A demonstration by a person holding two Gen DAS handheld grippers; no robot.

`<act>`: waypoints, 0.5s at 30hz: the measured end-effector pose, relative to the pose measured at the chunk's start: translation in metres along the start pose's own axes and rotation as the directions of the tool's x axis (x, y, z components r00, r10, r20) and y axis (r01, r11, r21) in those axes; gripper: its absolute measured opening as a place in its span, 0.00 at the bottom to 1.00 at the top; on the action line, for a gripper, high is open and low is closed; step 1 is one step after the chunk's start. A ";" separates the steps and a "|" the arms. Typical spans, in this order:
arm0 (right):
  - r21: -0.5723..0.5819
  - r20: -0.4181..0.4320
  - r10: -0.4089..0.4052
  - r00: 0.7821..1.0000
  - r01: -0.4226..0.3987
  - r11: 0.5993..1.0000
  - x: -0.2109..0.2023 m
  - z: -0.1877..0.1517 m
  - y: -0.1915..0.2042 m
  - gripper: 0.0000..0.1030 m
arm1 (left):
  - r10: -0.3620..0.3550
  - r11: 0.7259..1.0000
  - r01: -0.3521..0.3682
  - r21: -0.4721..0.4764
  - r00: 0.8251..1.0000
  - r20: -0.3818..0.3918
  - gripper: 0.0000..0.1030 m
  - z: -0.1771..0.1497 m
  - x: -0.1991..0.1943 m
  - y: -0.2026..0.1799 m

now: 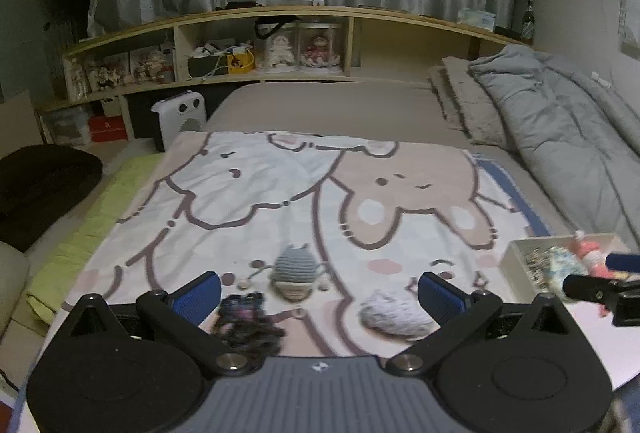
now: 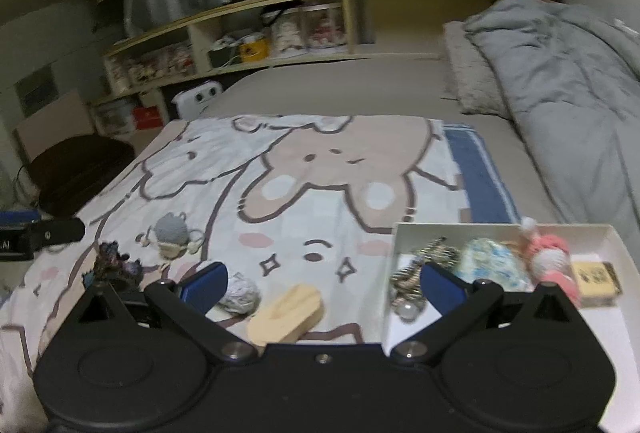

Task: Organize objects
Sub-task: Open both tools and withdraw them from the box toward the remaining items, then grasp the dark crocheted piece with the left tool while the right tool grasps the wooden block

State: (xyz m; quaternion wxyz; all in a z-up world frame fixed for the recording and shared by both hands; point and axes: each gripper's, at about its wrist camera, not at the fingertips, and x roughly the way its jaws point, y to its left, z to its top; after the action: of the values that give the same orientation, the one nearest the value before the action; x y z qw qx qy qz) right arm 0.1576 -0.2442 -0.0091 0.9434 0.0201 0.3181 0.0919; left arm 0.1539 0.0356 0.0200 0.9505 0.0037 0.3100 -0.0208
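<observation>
4 loose pieces wait on the cartoon-bear blanket (image 2: 320, 173); both grippers' fingers spread, empty. Right gripper (image 2: 323, 283) should drop squarely over the pale wooden block (image 2: 286, 315), then carry it to the white tray (image 2: 612, 245).

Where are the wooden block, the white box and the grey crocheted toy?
wooden block (image 2: 286, 313), right wrist view, top face
white box (image 2: 608, 233), right wrist view, far right rim
grey crocheted toy (image 1: 295, 265), left wrist view, striped body

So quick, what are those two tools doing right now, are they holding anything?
Left tool: open, holding nothing, above the cartoon-bear blanket.
Right tool: open, holding nothing, beside the white cardboard box.
</observation>
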 end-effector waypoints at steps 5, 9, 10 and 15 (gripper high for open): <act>-0.050 -0.019 0.026 0.999 -0.027 0.998 0.022 -0.004 0.007 1.00 | 0.025 1.000 -0.025 -0.011 1.000 -0.006 1.00 -0.008 0.011 0.021; -0.109 0.000 0.067 0.998 -0.066 0.992 0.035 -0.011 0.011 1.00 | 0.027 1.000 -0.027 -0.003 1.000 -0.014 1.00 -0.010 0.023 0.032; -0.115 -0.015 0.063 0.998 -0.064 0.991 0.040 -0.011 0.011 1.00 | 0.021 1.000 -0.021 -0.001 1.000 -0.020 1.00 -0.011 0.027 0.035; -0.119 -0.048 0.083 0.995 -0.088 0.989 0.061 -0.010 0.004 1.00 | -0.044 0.999 0.044 -0.006 0.998 -0.039 1.00 -0.011 0.042 0.046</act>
State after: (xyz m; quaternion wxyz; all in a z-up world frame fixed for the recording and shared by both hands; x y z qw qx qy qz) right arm 0.1990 -0.2294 -0.0534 0.9310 -0.0255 0.3310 0.1519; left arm 0.1832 0.0798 -0.0140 0.9435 -0.0051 0.3287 -0.0407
